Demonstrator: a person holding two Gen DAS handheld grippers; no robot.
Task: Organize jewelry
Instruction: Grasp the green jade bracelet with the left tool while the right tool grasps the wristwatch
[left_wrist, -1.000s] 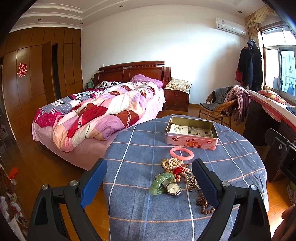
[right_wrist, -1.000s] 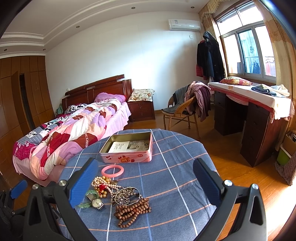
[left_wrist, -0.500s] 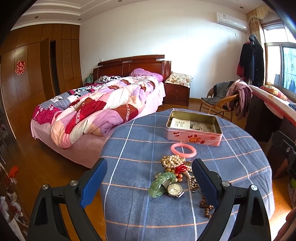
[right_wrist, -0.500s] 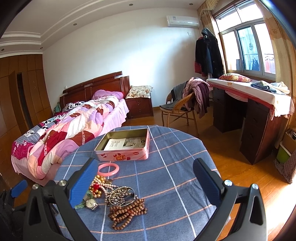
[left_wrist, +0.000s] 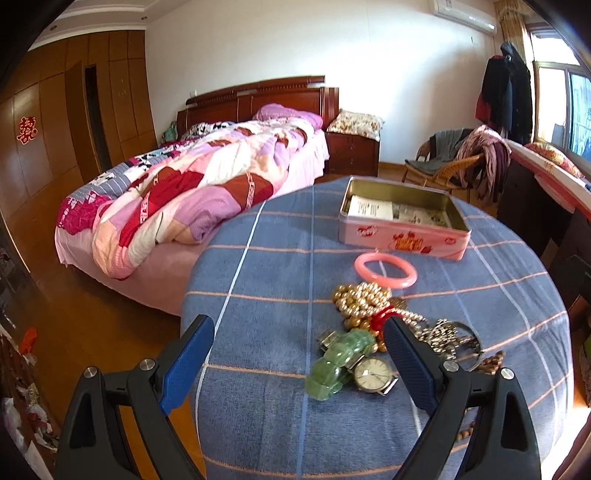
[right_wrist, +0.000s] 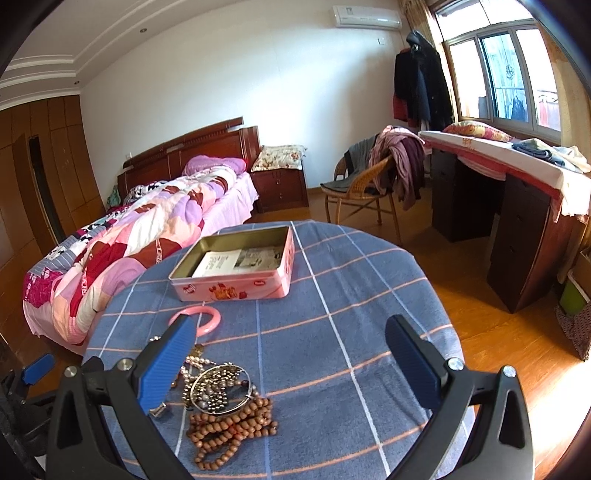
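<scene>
Round table (left_wrist: 258, 266), blue checked cloth: left gripper (left_wrist: 299, 332), jaws wide and empty, above green jade bracelet (left_wrist: 338, 363) touching wristwatch (left_wrist: 373, 374). Pearl strand (left_wrist: 360, 301), pink bangle (left_wrist: 385, 270) and open pink tin (left_wrist: 402, 236) beyond; wooden bead strand (right_wrist: 229, 428) nearest right gripper (right_wrist: 288, 330), jaws wide, empty.

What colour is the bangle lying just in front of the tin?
Pink; the bangle shows best in the left wrist view, before the tin.

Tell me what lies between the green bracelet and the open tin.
The pearl strand and the pink bangle lie on the cloth between the green bracelet and the tin. The tin has no lid on; only papers inside.
</scene>
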